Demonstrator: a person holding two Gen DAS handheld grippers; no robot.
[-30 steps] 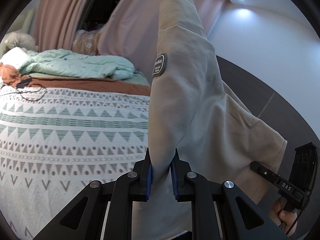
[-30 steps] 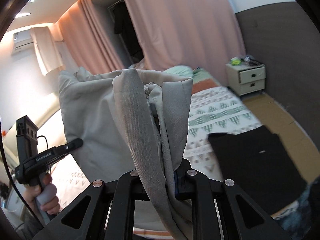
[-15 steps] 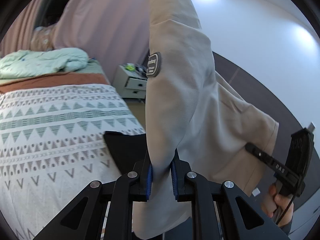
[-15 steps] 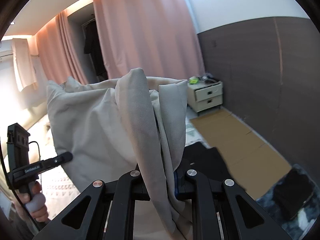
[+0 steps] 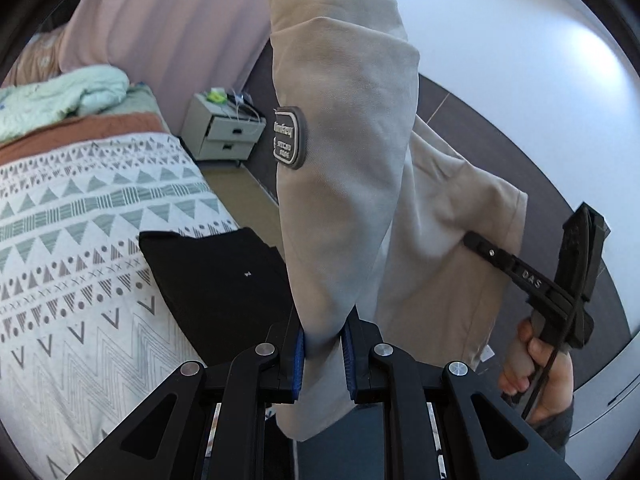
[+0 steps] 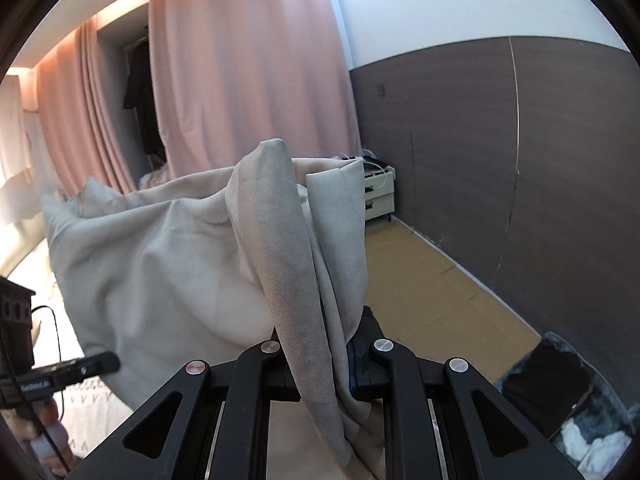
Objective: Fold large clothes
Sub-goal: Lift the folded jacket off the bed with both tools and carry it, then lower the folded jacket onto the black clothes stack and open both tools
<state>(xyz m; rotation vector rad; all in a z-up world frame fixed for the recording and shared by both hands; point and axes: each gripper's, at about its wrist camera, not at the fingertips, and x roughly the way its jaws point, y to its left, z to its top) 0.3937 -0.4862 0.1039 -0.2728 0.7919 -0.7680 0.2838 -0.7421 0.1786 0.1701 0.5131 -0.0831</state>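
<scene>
**A:** Left wrist view is showing the left gripper (image 5: 322, 354) clamping its blue pads (image 5: 298, 360) on a bunched fold of the beige garment (image 5: 352, 184), which is hanging in the air through the centre of the frame, above the bed edge. What is worrying you?

**B:** Slippage, mainly. The pads are biting a thick roll rather than a flat hem, so I am judging that layers could be creeping out as the cloth is being swung. At the right edge of the frame the right gripper (image 5: 476, 246) is pinching a far corner close to its edge; a tug could be pulling that free.

**A:** Right wrist view is agreeing: the right gripper (image 6: 320, 364) is closed on a twisted rope of fabric at lower centre, and the left gripper (image 6: 108, 362) is holding the sheet at the lower left.

**B:** And that twist is risking a crooked fold when it is being laid down. The folded black garment (image 5: 224, 280) is already lying on the patterned bedspread (image 5: 80, 240) at lower centre, so the beige piece may be landing across it or trailing to the floor.

**A:** How is the garment looking?

**B:** Soft, matte, fairly heavy, with a dark oval patch (image 5: 289, 137) on the sleeve and creases running downward.
</scene>
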